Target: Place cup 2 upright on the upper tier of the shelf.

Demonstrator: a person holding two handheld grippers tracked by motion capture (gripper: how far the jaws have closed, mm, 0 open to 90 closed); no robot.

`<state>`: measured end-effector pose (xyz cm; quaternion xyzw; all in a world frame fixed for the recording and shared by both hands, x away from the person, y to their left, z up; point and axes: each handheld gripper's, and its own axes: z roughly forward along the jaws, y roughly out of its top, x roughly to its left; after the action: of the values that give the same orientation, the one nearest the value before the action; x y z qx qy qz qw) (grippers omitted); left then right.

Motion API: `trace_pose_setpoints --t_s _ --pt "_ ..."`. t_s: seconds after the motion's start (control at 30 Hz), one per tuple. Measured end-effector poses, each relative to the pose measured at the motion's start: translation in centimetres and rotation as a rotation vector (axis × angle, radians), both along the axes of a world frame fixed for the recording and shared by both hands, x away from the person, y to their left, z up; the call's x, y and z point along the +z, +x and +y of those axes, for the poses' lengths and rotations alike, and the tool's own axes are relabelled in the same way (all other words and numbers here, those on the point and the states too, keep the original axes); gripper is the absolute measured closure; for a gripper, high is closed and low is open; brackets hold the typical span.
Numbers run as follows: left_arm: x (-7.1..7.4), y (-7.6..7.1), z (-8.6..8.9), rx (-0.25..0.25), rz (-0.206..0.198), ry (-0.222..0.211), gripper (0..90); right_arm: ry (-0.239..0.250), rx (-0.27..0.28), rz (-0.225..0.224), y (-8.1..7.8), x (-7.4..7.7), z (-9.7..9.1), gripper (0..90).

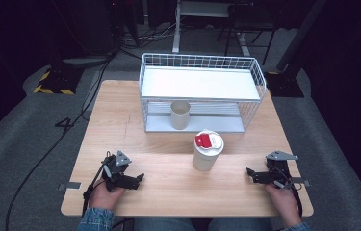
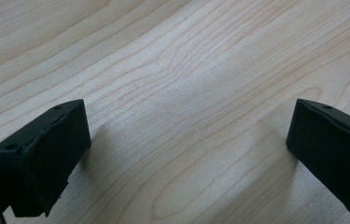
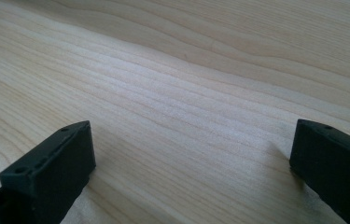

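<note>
White lidded paper cup (image 1: 208, 151) stands upright between my grippers — nearer my right gripper (image 1: 251, 173) than my left gripper (image 1: 139, 179) — both gaping wide, empty.

We read one sign: a dark "4" on the grey floor (image 1: 65, 124), beyond our left gripper (image 1: 137, 179).

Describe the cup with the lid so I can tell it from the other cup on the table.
Start at the white wire rack at the far side of the wooden table. Just in front of its open lower shelf, near the table's middle, stands the lidded cup. Unlike the open-topped beige cup inside the rack, it is white, with a white lid bearing a red label.
</note>
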<state>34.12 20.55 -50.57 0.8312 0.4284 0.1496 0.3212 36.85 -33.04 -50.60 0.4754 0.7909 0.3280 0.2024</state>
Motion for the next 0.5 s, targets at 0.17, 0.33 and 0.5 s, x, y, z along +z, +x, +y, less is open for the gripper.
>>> trace_pose_setpoints --t_s 0.17,0.33,0.5 --pt "0.0 0.01 0.03 -0.002 0.0 0.0 0.3 -0.001 -0.001 0.0 0.0 0.0 0.0 0.2" --pt "-0.02 0.05 0.07 -0.002 -0.003 -0.001 0.3 0.001 0.008 0.004 -0.01 0.01 -0.07 0.1" --pt "0.01 0.13 0.17 -0.004 -0.007 0.007 0.3 0.001 0.013 0.002 -0.05 0.03 -0.05 0.2"
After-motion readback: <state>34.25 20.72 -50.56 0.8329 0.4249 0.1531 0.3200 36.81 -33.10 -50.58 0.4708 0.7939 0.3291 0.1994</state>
